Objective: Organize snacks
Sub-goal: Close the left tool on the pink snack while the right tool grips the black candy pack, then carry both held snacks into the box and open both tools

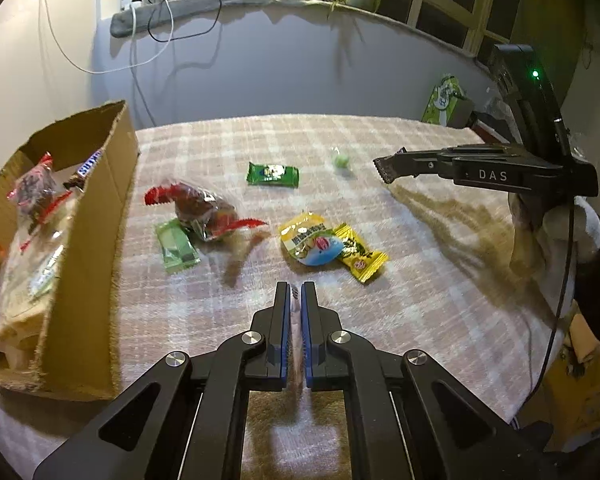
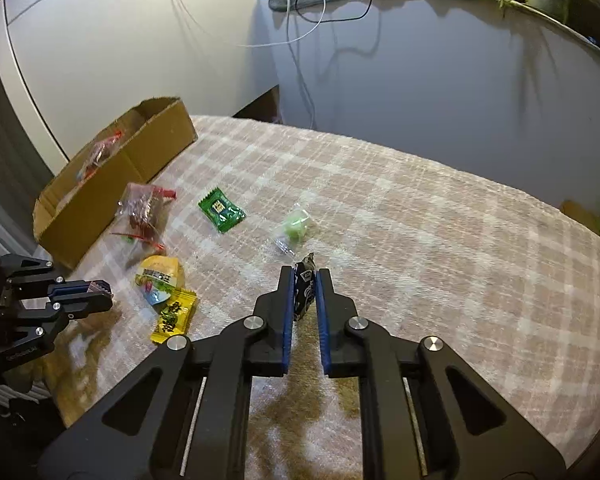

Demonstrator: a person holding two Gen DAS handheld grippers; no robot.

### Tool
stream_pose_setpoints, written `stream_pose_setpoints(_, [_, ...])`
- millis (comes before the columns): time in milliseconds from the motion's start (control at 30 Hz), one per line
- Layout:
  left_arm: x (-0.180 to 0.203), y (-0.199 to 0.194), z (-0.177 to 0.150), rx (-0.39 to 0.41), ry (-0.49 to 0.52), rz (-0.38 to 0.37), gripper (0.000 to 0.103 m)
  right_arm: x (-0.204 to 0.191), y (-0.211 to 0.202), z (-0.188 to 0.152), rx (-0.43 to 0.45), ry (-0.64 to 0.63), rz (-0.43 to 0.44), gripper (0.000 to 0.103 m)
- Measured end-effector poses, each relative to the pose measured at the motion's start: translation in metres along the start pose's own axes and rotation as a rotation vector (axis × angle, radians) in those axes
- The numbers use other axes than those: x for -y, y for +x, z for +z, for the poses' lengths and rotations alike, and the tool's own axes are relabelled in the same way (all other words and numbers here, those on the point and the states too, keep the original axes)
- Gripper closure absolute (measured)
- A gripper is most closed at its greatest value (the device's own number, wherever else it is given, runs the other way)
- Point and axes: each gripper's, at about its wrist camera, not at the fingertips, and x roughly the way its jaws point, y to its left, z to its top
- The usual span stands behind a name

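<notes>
On the far left stands my cardboard box (image 1: pixel 96 216), open-topped and already holding several wrapped snacks, and that is where I judge the piece I now carry has to go. Just beside its wall lie a clear bag with red ends (image 1: pixel 204 208) and a pale green wafer pack (image 1: pixel 178 246), so I should come in above the rim rather than sweep low across them. My left tongs (image 1: pixel 296 296) are closed; a thin sliver of something seems to sit between the blue pads, but I cannot tell what it is, and they hang over the checked tabletop (image 1: pixel 440 280) just short of the yellow round pouch (image 1: pixel 310 242) and the yellow candy (image 1: pixel 360 258) that overlaps it. Further back rest a green candy (image 1: pixel 273 174) and a small pale green sweet (image 1: pixel 341 159), both well clear of my path. On the right, my right tongs (image 2: pixel 305 276) are clamped on a dark wrapped candy (image 2: pixel 304 288), pinched near its middle with one crimped end sticking out past the tips. To do this well I would keep the squeeze firm, carry the piece level and high over the loose snacks, pass behind my left tongs, and let go only once the tips are inside the box walls.
</notes>
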Motion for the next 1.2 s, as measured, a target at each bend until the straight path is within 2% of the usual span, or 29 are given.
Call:
stream_pose_setpoints(533, [-0.033,-0.044,0.011,0.107,-0.073,0.032,0.099,-0.045,-0.035,0.028,0.084,-0.038,0.074,0.093])
stream_pose_setpoints(933, [-0.081,-0.078,0.013,0.195,-0.152,0.111,0.099,-0.103,-0.030,0.065,0.114,-0.110,0.135,0.093])
stream_pose_setpoints(1200, [-0.114,-0.091,0.011,0.227,-0.199,0.149,0.099,-0.152,-0.008,0.095,0.115,-0.165,0.185,0.093])
